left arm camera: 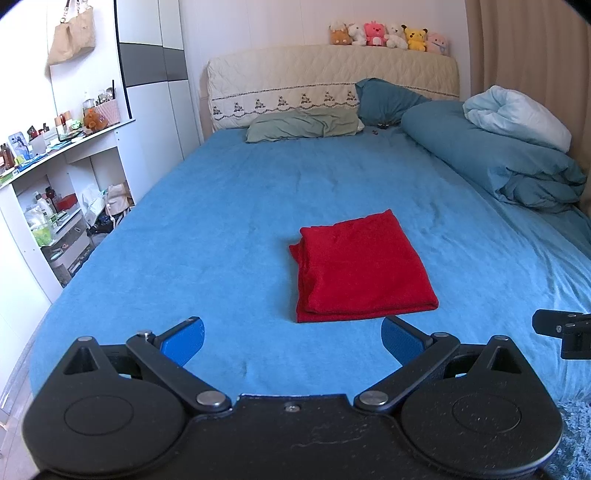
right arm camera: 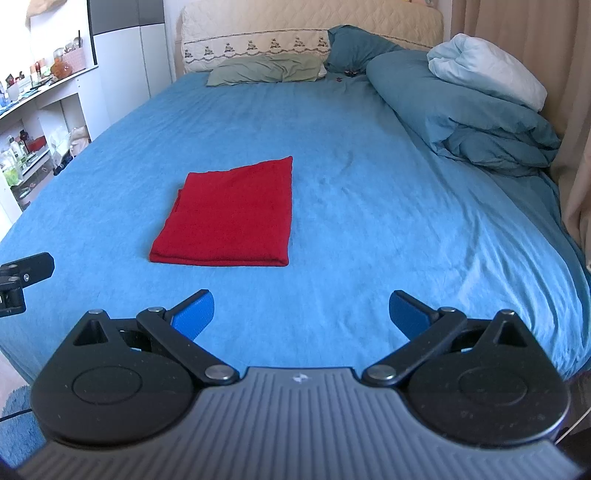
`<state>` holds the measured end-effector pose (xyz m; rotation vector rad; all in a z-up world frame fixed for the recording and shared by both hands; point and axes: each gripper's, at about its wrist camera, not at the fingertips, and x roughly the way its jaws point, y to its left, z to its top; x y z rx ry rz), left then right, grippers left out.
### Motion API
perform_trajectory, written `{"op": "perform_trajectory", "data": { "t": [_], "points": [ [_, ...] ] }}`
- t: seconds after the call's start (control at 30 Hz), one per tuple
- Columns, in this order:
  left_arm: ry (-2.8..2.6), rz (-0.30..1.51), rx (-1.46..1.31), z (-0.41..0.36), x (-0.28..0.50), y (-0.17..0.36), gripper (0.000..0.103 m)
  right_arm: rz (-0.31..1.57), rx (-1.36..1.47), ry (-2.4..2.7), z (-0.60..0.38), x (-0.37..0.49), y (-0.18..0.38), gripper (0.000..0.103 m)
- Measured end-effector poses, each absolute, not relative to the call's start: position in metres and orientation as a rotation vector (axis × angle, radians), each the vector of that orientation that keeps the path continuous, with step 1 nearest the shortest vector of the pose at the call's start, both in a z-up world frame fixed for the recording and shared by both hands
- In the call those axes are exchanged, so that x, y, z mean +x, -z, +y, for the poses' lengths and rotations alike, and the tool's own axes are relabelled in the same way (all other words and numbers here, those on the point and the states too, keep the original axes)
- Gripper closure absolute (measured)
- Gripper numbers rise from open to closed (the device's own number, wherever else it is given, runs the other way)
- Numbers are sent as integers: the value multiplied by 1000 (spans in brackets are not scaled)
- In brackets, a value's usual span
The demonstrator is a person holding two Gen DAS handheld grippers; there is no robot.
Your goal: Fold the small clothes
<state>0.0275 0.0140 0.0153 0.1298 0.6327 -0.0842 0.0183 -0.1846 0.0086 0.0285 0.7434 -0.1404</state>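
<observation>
The left gripper (left arm camera: 291, 339) hangs over the near part of the bed with its jaws spread wide and nothing between its blue pads (left arm camera: 184, 341); the right gripper (right arm camera: 301, 314) is likewise spread wide and holds nothing, its blue pads (right arm camera: 194, 314) apart over bare sheet; each camera catches a black corner of the other tool at its frame edge, the right one at the right edge of the left view, the left one at the left edge of the right view. Just beyond the left gripper's tips lies the folded red cloth (left arm camera: 360, 266), a flat layered rectangle on the blue bedsheet (left arm camera: 221, 221), its folded edge nearest the tool and apart from both pads; in the right view the same red cloth (right arm camera: 232, 214) sits ahead and to the left, with open blue bedsheet (right arm camera: 388, 203) stretching ahead and to the right as far as the rolled blue duvet (right arm camera: 461, 110). Only the left view shows the row of plush toys (left arm camera: 388, 35) on the headboard (left arm camera: 314, 74), the hanging beige bag (left arm camera: 72, 35) and most of the cluttered white shelf unit (left arm camera: 55, 166); the green pillow (left arm camera: 303, 125) lies at the bed's far end, well apart from the cloth.
</observation>
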Motion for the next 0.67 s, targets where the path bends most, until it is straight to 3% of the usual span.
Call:
{"op": "perform_trajectory", "data": {
  "t": [0.67],
  "points": [
    [81,621,99,23,26,-16,0,740,28,137,-183,18,-8,0]
  ]
}}
